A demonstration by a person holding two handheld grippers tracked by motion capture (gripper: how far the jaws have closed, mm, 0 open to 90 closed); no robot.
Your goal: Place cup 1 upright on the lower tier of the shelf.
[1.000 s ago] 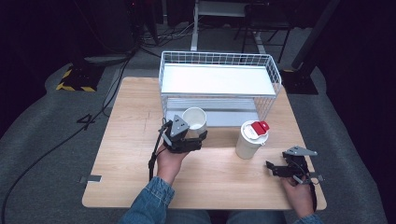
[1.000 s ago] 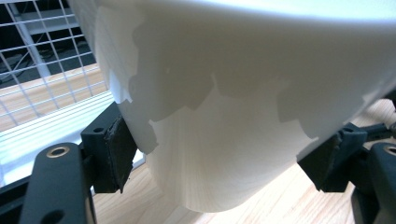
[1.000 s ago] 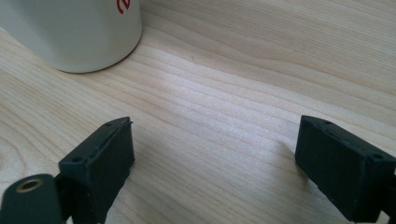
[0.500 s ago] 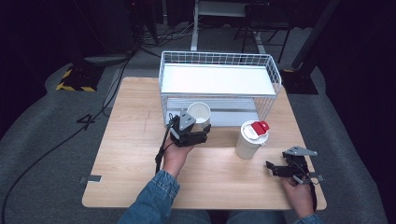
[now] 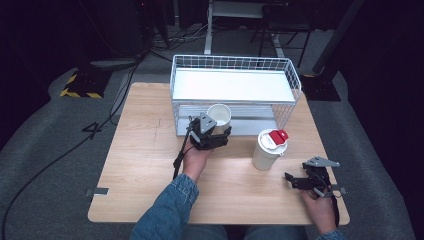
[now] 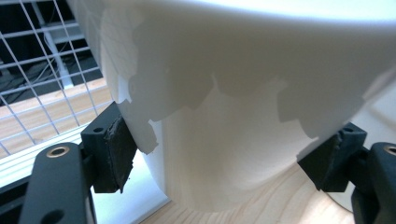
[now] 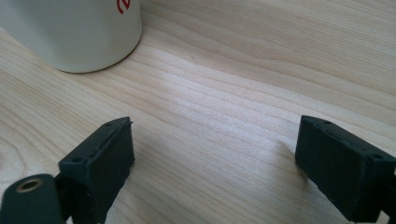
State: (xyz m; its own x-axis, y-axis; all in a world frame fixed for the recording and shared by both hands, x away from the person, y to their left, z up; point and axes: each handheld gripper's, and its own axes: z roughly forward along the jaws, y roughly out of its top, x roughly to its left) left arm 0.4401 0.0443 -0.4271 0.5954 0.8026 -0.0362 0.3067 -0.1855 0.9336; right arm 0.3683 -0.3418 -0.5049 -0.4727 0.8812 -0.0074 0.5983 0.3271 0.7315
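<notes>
An open white cup [image 5: 219, 115] is held off the wooden table [image 5: 135, 165], just in front of the white wire basket [image 5: 290, 100]. My left gripper [image 5: 215, 132] is shut on its lower part. In the left gripper view both pads press the white cup [image 6: 233, 116] from either side, with the left gripper [image 6: 224, 154] low on its wall. A second white cup with a lid and red tab [image 5: 269, 149] stands on the table to the right. My right gripper [image 5: 294, 180] rests open near the front right, with bare wood between the jaws of the right gripper [image 7: 212, 168].
The basket has a white shelf inside and stands at the table's far middle. The lidded cup [image 7: 70, 32] stands just ahead and left of my right gripper. Cables and yellow-black striped tape [image 5: 80, 92] lie on the grey floor at the left.
My left gripper has carried the white cup away from the person and slightly right, closer to the basket front. The right gripper and lidded cup have not moved.
</notes>
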